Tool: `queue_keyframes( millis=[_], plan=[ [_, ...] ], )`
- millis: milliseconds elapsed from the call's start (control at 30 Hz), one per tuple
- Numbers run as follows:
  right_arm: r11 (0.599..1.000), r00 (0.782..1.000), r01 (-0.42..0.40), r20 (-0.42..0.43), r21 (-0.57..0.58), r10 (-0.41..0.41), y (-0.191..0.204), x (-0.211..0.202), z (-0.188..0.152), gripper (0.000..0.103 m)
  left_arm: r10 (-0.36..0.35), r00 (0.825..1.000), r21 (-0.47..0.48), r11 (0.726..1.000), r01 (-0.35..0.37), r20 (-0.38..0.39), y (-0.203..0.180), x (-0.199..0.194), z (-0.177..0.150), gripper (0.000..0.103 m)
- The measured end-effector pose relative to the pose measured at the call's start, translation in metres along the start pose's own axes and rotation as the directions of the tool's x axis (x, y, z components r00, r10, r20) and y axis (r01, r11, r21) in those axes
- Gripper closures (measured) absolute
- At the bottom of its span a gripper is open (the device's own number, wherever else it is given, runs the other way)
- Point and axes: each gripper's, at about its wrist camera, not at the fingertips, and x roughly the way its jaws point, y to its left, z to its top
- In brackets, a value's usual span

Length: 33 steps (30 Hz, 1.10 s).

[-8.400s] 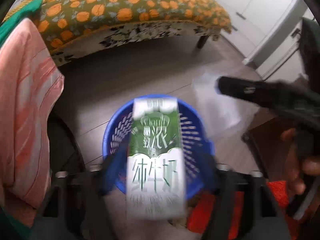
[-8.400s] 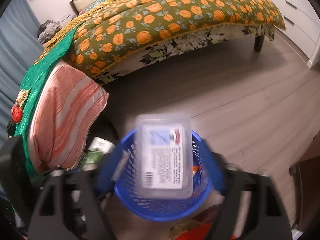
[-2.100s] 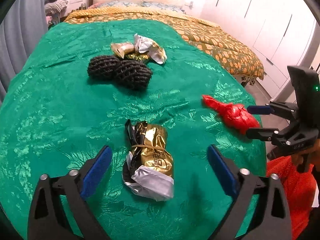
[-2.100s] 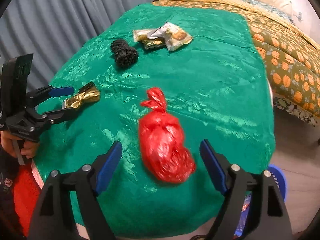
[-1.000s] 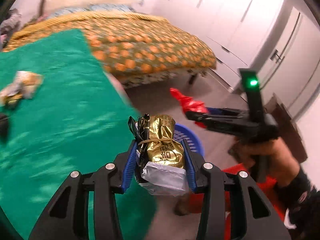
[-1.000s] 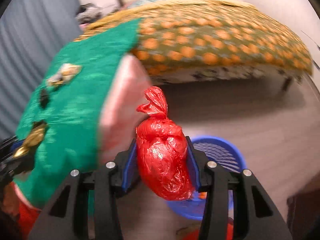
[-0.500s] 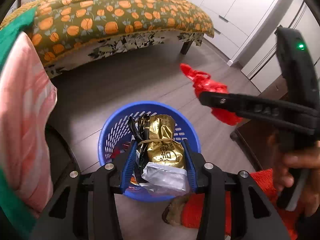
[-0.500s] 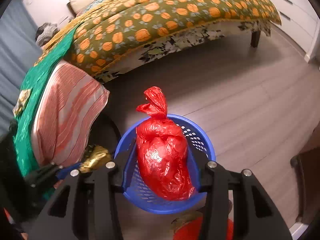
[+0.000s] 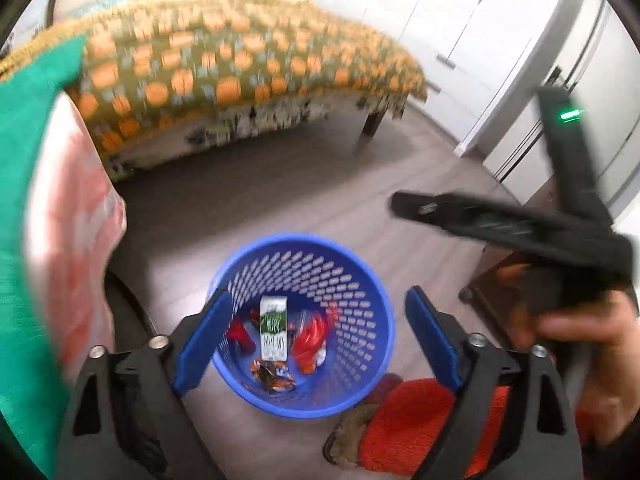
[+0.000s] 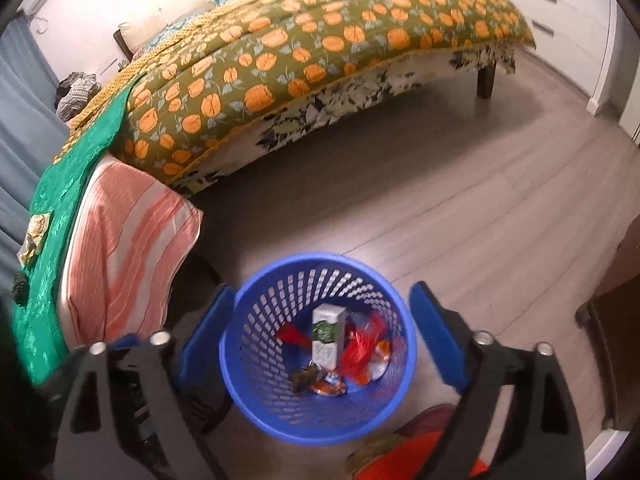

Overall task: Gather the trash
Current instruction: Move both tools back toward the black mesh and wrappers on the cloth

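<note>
The greatest risk is being judged to lie with the basket (image 10: 256, 392): it is being straddled by both tools from above, and a careless swing back toward the bed (image 10: 320, 52) could be catching its rim and tipping it. A lesser risk is being posed by the two tools crowding each other, since the right gripper (image 9: 404, 204) is being held just above and to the right of the left gripper (image 9: 316, 336). Trash could also be missed, as wrappers (image 10: 34, 232) are being left on the green cloth (image 10: 60, 184), far to the left of the right gripper (image 10: 320, 340).

Both pairs of jaws are being held wide apart, with nothing between them. The basket is being seen as blue and perforated, standing on the floor directly below the fingers. Inside it a milk carton (image 10: 328, 338) is being propped upright, a red bag (image 10: 360, 346) is being pressed just beside it, and small foil scraps (image 10: 320, 384) are being gathered at the bottom
</note>
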Motion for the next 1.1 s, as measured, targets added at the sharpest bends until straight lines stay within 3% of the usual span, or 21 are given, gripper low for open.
queue_keyframes(
  millis=[167,300,367,533,633,733,833,900,967,1100],
  plan=[
    [0.993,0.991,0.036,0.135,-0.111,-0.021,0.038,-0.022,-0.003,0.013,0.028,0.993,-0.002,1.0,-0.028,0.112,0.003,-0.075,-0.007,0.008],
    [0.971,0.973,0.06,0.23,-0.232,-0.005,0.076,-0.038,-0.013,0.013,0.14,0.983,-0.043,0.99,-0.136,0.121,0.035,-0.124,-0.025,0.008],
    [0.956,0.967,0.053,0.253,-0.287,0.022,0.096,-0.043,-0.02,0.013,0.23,0.966,-0.071,0.972,-0.223,0.12,0.059,-0.145,-0.035,0.008],
    [0.909,0.97,-0.05,0.198,-0.414,0.144,0.17,-0.049,-0.043,0.013,0.418,0.906,-0.114,0.905,-0.409,0.072,0.134,-0.191,-0.063,0.008],
    [0.849,0.964,-0.129,0.137,-0.512,0.229,0.23,-0.052,-0.061,0.013,0.511,0.86,-0.191,0.846,-0.498,0.022,0.183,-0.213,-0.079,0.008],
    [0.795,0.954,-0.22,0.045,-0.566,0.296,0.292,-0.044,-0.074,0.013,0.56,0.828,-0.28,0.792,-0.542,-0.022,0.225,-0.235,-0.092,0.008],
    [0.755,0.952,-0.242,0.0,-0.609,0.306,0.344,-0.033,-0.082,0.013,0.591,0.806,-0.365,0.743,-0.561,-0.035,0.258,-0.254,-0.101,0.008],
    [0.722,0.956,-0.233,-0.018,-0.652,0.293,0.379,-0.019,-0.087,0.013,0.598,0.801,-0.417,0.719,-0.557,-0.039,0.275,-0.262,-0.104,0.007],
    [0.702,0.958,-0.24,-0.045,-0.671,0.285,0.399,-0.008,-0.092,0.013,0.591,0.806,-0.469,0.702,-0.536,-0.037,0.289,-0.269,-0.104,0.006],
    [0.677,0.965,-0.245,-0.105,-0.694,0.241,0.418,0.018,-0.105,0.013,0.545,0.838,-0.529,0.709,-0.467,-0.009,0.309,-0.272,-0.087,0.006]
  ],
)
